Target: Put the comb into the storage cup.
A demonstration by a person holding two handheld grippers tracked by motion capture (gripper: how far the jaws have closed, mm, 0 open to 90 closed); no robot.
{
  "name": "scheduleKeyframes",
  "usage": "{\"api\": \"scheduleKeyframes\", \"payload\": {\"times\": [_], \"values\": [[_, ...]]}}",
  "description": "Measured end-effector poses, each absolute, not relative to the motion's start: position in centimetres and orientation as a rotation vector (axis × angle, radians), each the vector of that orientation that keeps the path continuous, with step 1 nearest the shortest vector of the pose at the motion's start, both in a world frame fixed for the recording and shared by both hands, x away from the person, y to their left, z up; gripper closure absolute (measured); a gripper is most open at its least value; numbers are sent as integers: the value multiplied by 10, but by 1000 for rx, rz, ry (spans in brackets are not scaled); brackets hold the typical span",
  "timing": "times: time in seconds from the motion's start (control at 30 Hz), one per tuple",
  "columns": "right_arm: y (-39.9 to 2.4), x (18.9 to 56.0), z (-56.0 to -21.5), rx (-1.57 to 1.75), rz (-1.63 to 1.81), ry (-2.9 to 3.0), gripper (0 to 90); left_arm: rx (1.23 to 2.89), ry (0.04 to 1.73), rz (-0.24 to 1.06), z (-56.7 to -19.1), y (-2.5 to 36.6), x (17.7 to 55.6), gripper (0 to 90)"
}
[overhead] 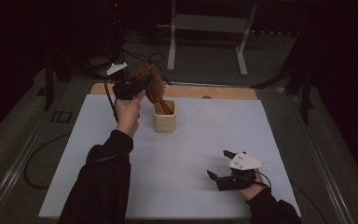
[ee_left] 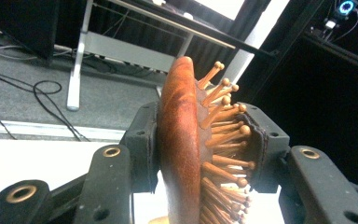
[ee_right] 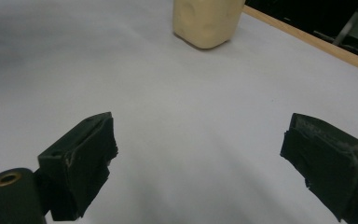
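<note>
A wooden hairbrush (overhead: 153, 84) with peg bristles (ee_left: 223, 135) stands tilted, its handle end down inside a cream square cup (overhead: 164, 116). My left gripper (overhead: 137, 86) is shut on the brush head (ee_left: 182, 140), one pad on its smooth back and the other against the bristles. The cup (ee_right: 207, 18) sits at the far middle of the white mat (overhead: 191, 154). My right gripper (overhead: 216, 165) rests low on the mat at the near right, jaws wide apart with nothing between them (ee_right: 198, 158).
A wooden board edge (overhead: 223, 91) runs along the mat's far side. Beyond the table stand a white metal frame (overhead: 207, 28) and cables on the floor (ee_left: 42, 93). The surroundings are dark.
</note>
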State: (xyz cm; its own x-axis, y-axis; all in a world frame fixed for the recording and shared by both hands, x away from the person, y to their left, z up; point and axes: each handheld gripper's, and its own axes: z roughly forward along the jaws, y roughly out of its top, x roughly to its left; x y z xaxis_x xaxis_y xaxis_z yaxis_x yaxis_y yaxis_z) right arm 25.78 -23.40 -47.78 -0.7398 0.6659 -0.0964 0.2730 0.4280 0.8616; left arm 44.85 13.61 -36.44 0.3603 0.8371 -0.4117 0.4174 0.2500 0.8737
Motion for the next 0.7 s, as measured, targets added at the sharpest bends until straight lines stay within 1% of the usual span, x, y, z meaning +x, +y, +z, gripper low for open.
{"api": "scheduleKeyframes", "payload": {"times": [0.4,0.7], "values": [[-235,258,-477,801,1248,2257,85,1385,1283,392,-385,132,458,540],[-235,259,-478,806,1251,2260,85,1401,1267,355,-395,129,461,536]]}}
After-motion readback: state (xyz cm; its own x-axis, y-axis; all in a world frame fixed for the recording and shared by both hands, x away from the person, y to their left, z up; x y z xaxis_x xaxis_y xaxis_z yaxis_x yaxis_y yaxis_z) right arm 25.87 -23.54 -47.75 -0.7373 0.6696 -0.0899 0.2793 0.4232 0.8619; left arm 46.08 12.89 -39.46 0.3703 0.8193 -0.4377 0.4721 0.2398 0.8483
